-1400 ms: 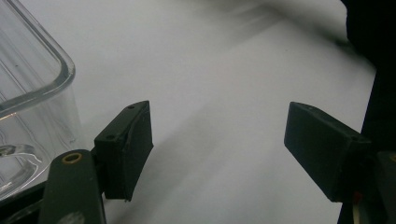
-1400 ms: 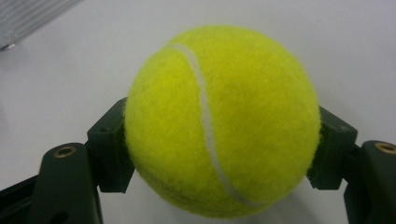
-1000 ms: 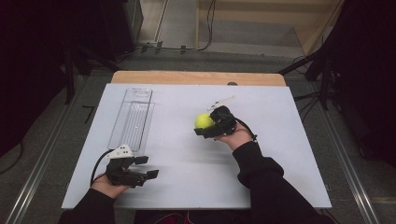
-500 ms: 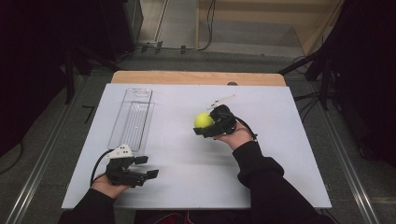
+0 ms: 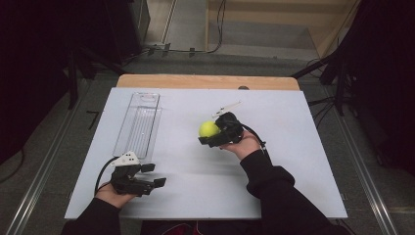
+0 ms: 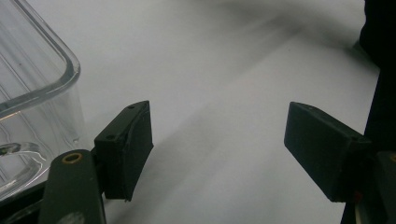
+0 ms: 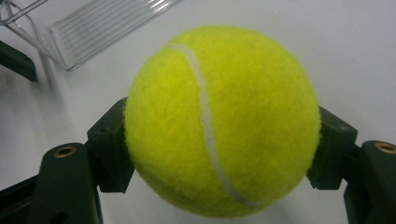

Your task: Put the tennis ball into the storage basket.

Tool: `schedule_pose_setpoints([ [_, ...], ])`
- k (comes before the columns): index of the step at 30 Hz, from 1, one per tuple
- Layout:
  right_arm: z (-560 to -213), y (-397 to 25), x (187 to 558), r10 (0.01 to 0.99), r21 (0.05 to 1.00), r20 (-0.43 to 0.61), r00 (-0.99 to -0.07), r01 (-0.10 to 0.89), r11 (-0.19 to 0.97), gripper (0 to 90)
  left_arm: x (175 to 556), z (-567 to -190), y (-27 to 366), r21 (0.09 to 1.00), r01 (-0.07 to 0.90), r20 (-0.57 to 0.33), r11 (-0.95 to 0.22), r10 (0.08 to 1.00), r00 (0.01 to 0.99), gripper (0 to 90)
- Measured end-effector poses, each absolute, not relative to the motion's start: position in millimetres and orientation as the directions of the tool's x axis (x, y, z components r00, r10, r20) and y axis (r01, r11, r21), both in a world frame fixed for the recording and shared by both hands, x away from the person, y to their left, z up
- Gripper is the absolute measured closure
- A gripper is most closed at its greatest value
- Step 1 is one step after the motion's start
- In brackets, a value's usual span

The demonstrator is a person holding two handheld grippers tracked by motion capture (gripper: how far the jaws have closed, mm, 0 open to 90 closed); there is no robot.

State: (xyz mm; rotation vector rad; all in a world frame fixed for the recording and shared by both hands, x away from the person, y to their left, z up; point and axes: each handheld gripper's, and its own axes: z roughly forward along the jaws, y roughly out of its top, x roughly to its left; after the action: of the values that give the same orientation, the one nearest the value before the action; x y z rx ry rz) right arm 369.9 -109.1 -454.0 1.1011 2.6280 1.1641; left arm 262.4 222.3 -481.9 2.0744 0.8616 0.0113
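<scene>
Here, a person sits at a table (image 5: 293,161) covered by a white board, a two-jaw gripper in each hand. The right gripper (image 5: 208,137) is near the middle of the board, slightly right of centre, and it is clamped on a yellow-green tennis ball (image 5: 209,129). In the right gripper view the ball (image 7: 222,121) sits squarely between the two black jaws, each pad pressed against one side of it, its white seam curving down the front. From that view the white surface lies beneath the ball; whether the ball touches it I cannot tell. The right hand (image 5: 242,145) wraps the gripper's body from behind, and a dark sleeve (image 5: 274,191) runs back to the bottom edge.

The left gripper (image 5: 152,175) is at the near left part of the board, held by the left hand (image 5: 113,193). Its jaws stand wide apart with nothing between them; the left gripper view shows bare white board in the gap (image 6: 217,149). A grey three-cornered plate sits on top of it.

A clear plastic tray (image 5: 139,125) lies lengthwise on the left half of the board, beyond the left gripper and well apart from the ball. Its rounded near corner (image 6: 42,88) shows just beside the left jaw in the left gripper view, and its ribbed floor (image 7: 100,25) appears in the upper left of the right gripper view.
</scene>
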Motion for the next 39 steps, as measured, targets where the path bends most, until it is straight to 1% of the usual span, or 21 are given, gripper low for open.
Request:
schedule_pose_setpoints([
  [20, -452.9, -85.5, 366.7, 0.59, 0.669, 0.22, -0.776, 0.561, 0.488, 23.5, 262.8, -482.2, 222.5, 0.723, 0.573, -0.292, -0.386, 0.581, 0.76, 24.0],
  [27, -446.4, -78.1, 370.6, 0.571, 0.685, 0.217, -0.792, 0.54, 0.489, 23.5, 262.9, -482.9, 223.3, 0.723, 0.577, -0.296, -0.38, 0.583, 0.756, 24.0],
  [39, -443.4, -66.5, 378.5, 0.561, 0.685, 0.232, -0.795, 0.542, 0.486, 23.5, 263.2, -483.2, 223.4, 0.723, 0.578, -0.299, -0.377, 0.584, 0.755, 23.9],
])
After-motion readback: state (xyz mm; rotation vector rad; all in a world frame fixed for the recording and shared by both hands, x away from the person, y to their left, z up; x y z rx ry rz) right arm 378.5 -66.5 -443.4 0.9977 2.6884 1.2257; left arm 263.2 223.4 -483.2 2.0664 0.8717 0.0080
